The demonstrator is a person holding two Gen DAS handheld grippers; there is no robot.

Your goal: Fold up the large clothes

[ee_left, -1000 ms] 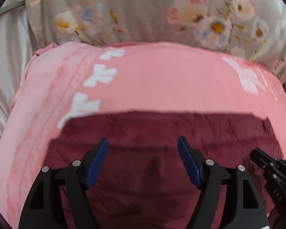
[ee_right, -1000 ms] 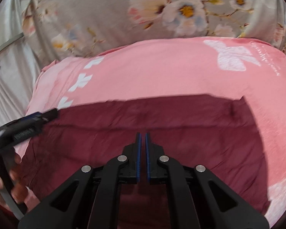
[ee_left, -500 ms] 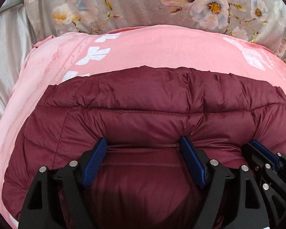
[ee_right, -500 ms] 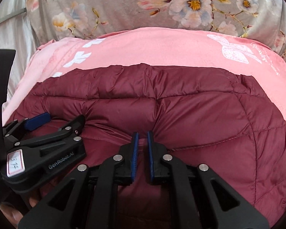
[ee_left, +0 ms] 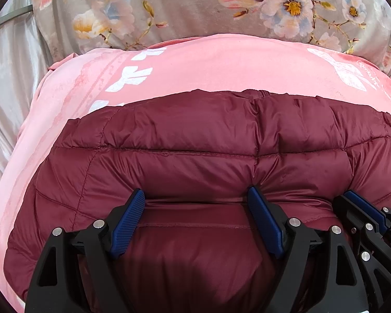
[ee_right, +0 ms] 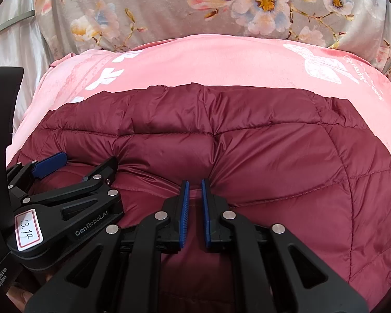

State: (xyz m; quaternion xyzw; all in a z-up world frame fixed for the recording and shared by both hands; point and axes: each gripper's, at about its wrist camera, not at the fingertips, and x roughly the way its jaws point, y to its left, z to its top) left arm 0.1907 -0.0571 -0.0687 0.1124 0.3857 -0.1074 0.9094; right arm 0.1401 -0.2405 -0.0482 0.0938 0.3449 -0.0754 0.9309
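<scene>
Left gripper [ee_left: 196, 198]: jaws wide apart, nothing pinched; the tips rest against the jacket's [ee_left: 195, 143] folded edge, a band of it lying loose between them.
Right gripper [ee_right: 194, 190]: almost shut, pinching a small tuck of jacket fabric just beside the left gripper [ee_right: 75, 167].
Jacket: dark red and quilted, lying on the pink blanket [ee_left: 221, 65], its near part doubled over toward the flowered cloth [ee_left: 182, 5] at the far side.
Change: a second ago only flat lining showed under the grippers; now the puffy quilted side lies on top, and the left jaws have spread and let go.
Meaning: one fold looks laid down; the right gripper likely has to release next.
Writing: "GenRobot.AI" on the left gripper's arm; a handwritten label [ee_right: 28, 229] reading "13.14"; script on the blanket's far right corner is too small to read.
</scene>
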